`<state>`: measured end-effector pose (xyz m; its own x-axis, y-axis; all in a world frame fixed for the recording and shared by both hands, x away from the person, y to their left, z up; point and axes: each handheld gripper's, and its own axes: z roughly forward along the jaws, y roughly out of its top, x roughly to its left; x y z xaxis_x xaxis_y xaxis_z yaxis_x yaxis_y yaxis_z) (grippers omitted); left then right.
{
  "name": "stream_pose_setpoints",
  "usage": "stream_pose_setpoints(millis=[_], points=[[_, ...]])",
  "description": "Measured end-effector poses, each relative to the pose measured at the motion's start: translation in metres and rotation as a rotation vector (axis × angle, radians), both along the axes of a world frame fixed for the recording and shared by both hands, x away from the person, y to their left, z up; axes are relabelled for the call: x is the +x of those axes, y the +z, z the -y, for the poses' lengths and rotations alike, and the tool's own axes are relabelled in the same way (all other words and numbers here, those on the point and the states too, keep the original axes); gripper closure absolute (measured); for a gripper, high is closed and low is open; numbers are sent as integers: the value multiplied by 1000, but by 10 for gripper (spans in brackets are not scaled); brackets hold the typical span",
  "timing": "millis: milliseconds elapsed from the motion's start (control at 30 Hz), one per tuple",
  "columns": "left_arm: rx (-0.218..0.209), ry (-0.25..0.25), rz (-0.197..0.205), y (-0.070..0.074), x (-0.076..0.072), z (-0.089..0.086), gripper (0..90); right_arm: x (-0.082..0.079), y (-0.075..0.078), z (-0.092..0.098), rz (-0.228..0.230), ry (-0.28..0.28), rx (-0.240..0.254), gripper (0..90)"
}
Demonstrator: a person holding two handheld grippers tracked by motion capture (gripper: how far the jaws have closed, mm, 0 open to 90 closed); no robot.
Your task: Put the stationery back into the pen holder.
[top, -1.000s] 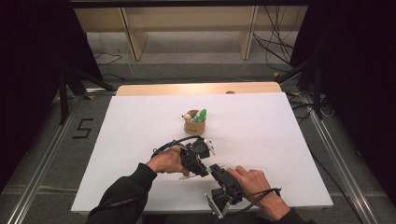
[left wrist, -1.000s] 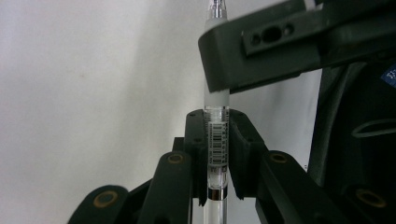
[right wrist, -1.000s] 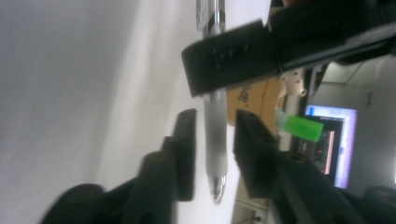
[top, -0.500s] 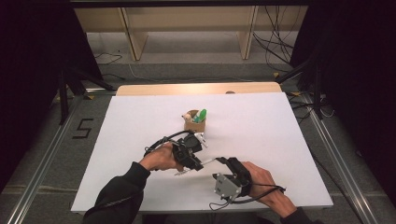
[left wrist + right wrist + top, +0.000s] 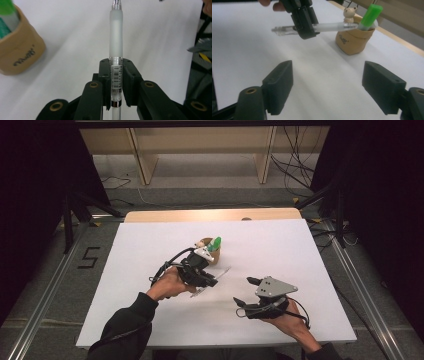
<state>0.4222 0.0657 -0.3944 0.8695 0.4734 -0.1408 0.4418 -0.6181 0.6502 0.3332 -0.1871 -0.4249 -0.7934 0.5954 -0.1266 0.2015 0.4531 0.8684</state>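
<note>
Nearest, the right tool point(image 5: 244, 291) hovers low over the front of the surface, its jaws spread wide with nothing between them; a grey plate sits on top of it and a hand point(image 5: 290, 322) grips it from behind. Just left and a little farther on, the left tool point(image 5: 214, 281) is pinching a pen point(image 5: 116, 45) around the middle of its barrel. The pen is clear plastic with a frosted grip, a barcode label and a thin metal ring; it is held level, above the surface. In the left gripper view the pen's far tip is cut off at the top edge and its near end runs out of the bottom. In the high view the pen is only a thin pale line, so its details are hard to make out there.

Beyond the left tool stands a small tan holder point(image 5: 354, 40) with dark lettering too small to read. A green marker point(image 5: 370, 15) sticks up out of it, and a little bear figure point(image 5: 349, 14) shows at its rim. In the right gripper view the pen's end overlaps the holder's top, but I cannot tell whether they touch.

The surface point(image 5: 150, 240) is white, with a strip of bare wood along its far edge. Past it, the floor is grey, with cables, wooden legs and dark curtains at both sides.
</note>
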Motion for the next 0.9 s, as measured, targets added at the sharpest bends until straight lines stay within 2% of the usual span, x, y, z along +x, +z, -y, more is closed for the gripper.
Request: stream_pose_setpoints(millis=[67, 100, 300, 567, 700, 900], points=[[-39, 43, 25, 2, 2, -2, 786, 1, 1, 4, -25, -5, 51, 249], [-57, 69, 52, 3, 3, -4, 785, 1, 1, 5, -29, -8, 61, 249], [-167, 206, 132, 6, 13, -11, 785, -3, -2, 5, -35, -3, 38, 249], [-268, 299, 178, 10, 28, -7, 785, -4, -4, 3, -39, 2, 27, 249], [-292, 326, 200, 10, 36, 0, 785, -5, -5, 3, -40, 0, 20, 249], [-303, 359, 227, 10, 48, 11, 786, -5, -6, 3, -38, 2, 10, 252]])
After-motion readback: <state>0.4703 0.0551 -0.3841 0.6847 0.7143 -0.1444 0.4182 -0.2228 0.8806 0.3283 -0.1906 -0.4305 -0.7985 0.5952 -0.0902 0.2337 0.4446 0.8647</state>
